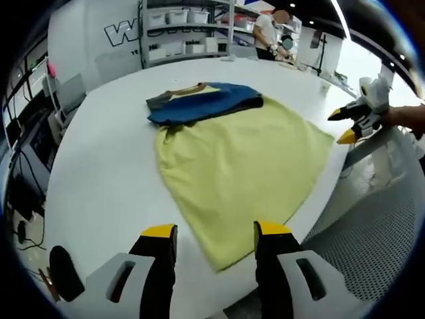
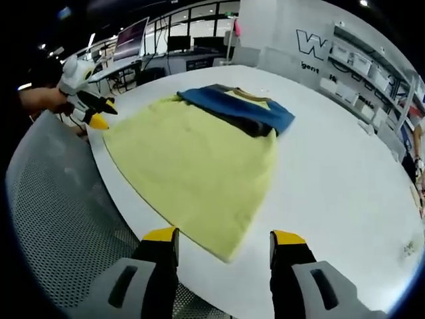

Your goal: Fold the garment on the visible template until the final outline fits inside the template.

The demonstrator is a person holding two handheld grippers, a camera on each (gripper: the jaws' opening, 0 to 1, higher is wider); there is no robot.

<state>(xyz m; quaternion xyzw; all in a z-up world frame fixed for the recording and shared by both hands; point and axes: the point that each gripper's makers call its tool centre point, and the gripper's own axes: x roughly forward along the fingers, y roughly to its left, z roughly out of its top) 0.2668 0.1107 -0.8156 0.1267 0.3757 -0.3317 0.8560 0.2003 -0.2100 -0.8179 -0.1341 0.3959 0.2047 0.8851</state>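
Shirt (image 1: 239,163) is laid flat on white table (image 1: 99,166), yellow body spread toward near edge, blue sleeves folded across collar end. Left gripper (image 1: 216,232) is held above hem w/ jaws apart, nothing gripped. Right gripper (image 2: 224,234) is likewise parted over hem corner, off the cloth. Shelves (image 1: 186,30) seen at rear.

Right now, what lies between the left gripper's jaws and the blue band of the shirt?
In the left gripper view, the shirt's yellow body on the white table separates the left gripper from the blue band.
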